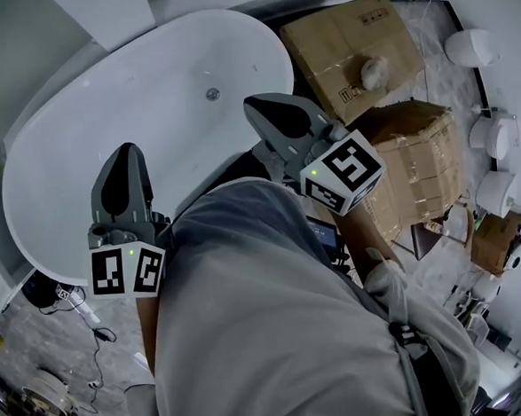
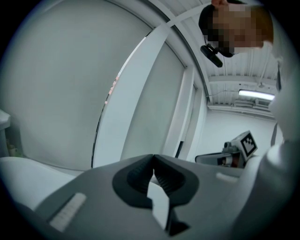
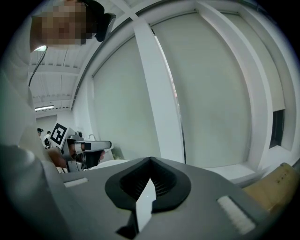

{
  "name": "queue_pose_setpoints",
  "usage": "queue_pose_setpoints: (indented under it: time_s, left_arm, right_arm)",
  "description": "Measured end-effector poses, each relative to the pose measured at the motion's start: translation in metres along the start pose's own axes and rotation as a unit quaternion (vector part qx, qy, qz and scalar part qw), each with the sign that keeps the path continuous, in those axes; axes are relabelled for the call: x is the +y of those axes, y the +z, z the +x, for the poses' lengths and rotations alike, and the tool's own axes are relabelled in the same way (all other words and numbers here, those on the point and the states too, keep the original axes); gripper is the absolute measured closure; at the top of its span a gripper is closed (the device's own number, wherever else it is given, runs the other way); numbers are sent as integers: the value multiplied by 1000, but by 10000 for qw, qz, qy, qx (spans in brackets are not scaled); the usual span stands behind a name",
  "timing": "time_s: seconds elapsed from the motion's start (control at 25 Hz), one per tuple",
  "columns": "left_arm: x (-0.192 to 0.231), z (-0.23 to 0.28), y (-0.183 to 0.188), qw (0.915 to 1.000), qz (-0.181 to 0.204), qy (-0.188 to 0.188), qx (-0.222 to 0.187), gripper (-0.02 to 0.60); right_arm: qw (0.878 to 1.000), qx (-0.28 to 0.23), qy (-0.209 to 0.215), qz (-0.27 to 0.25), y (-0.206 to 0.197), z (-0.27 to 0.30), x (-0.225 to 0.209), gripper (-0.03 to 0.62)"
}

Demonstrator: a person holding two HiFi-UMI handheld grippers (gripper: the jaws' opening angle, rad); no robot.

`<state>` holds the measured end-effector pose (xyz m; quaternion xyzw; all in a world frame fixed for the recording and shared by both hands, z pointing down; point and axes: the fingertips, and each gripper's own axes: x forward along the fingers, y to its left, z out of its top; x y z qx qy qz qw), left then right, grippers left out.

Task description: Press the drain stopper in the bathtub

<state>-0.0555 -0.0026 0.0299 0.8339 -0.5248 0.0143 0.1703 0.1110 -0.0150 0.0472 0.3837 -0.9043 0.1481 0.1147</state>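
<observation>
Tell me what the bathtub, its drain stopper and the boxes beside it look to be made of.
Bathtub: glossy white acrylic or enamel, judging by its smooth, seamless sheen.
Drain stopper: probably polished metal; it shows as a small, shiny grey disc.
Boxes: matt brown cardboard with taped seams.

left gripper (image 1: 125, 157) held in front of the torso (image 1: 269, 326) on its left side, pointing forward, jaws together tip to tip, nothing between them, right gripper (image 1: 261, 107) held further forward, angled slightly inward, jaws likewise closed and empty
</observation>
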Motion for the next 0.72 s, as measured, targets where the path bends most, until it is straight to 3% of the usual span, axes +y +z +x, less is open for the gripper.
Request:
queue_pose_setpoints:
  time_s: [0.24,0.72]
  left_arm:
    - [1,-3,-9,9996,257,-2,85,581]
    - [12,-16,0,9995,268,133,47,581]
  right_arm:
    - [9998,-97,-92,-113,6,2,4,602]
    - [9997,-11,60,-250,9,9,24,602]
